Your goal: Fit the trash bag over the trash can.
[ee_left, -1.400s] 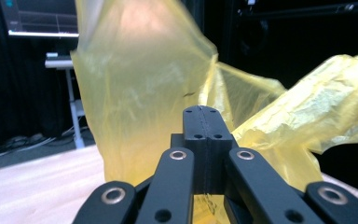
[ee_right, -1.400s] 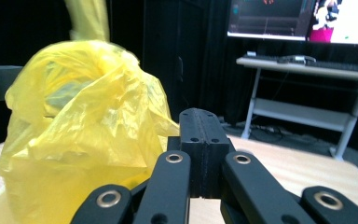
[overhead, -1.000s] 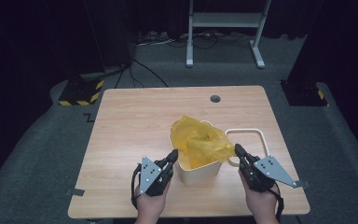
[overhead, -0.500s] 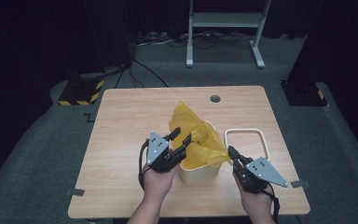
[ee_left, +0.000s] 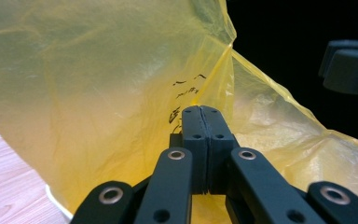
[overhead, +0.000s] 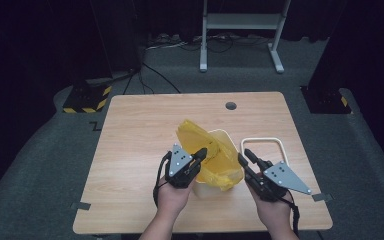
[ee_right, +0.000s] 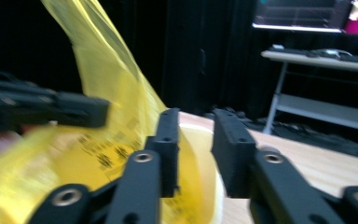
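On a light wooden table (overhead: pixel 145 150) ringed by dark curtains, a cream bin (overhead: pixel 219 186) stands just right of centre, a yellow bag (overhead: pixel 215 155) draped in it. At its nine o'clock the left gripper (ee_left: pixel 199 112) has just pinched shut on the film; at three o'clock the right gripper (ee_right: pixel 195 154) has just opened partway, nothing between its jaws

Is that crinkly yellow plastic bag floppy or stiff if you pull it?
Probably floppy: the thin yellow plastic bag sags in wrinkles over the white bin. It looks light. The film might slip or tear where the left gripper pinches it.
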